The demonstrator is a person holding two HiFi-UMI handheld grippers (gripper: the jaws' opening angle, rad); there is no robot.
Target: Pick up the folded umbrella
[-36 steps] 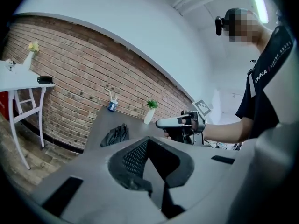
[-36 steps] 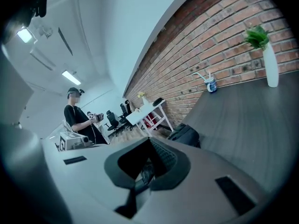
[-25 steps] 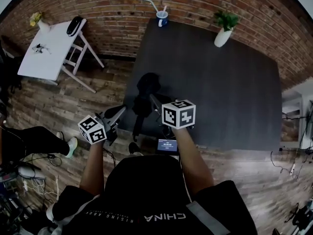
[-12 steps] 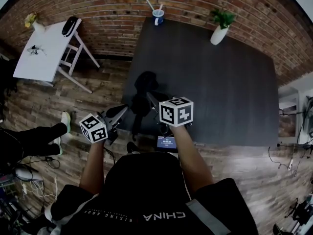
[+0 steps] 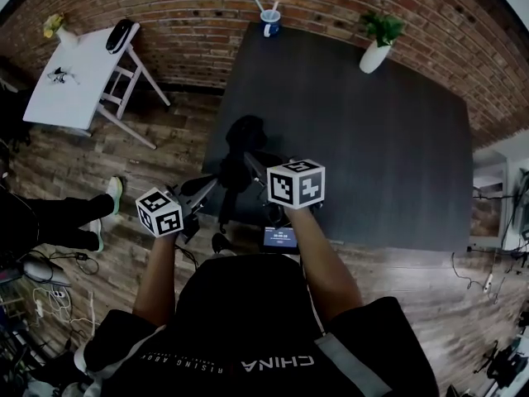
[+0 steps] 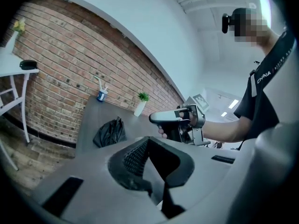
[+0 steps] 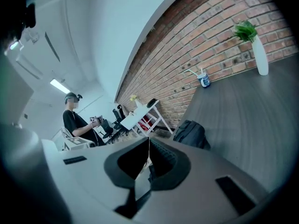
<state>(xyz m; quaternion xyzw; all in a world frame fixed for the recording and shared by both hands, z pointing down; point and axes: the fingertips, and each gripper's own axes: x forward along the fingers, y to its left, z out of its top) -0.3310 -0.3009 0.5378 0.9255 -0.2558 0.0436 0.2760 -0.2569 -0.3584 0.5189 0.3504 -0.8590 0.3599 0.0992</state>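
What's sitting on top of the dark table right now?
A black folded umbrella near the left edge, a blue cup and a potted plant at the far edge. The right gripper covers part of the near edge.

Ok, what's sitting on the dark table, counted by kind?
Folded umbrella: 1
Blue cup with straws: 1
White vase with plant: 1
Small lit screen at the near edge: 1
Total: 4

Umbrella (image 5: 246, 135) on table (image 5: 372, 139) left side; cup (image 5: 270, 27), plant (image 5: 377, 50) behind.
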